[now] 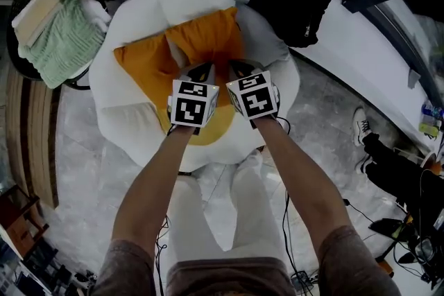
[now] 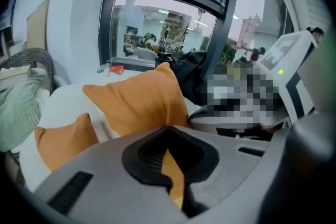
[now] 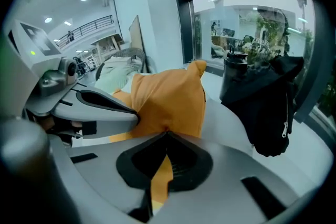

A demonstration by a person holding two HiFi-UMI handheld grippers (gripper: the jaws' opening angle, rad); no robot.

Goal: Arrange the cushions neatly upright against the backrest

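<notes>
Both claws tight on orange cushion

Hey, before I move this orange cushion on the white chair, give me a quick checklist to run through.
1. Left tool gripping the cushion: ok, shut on its fabric.
2. Right tool gripping the same cushion: ok.
3. Cushion upright against the backrest: cannot tell.
4. Second cushion level with it: not ok, it sits lower, to the left.
5. Black bag clear of the cushion: ok, apart.
</notes>
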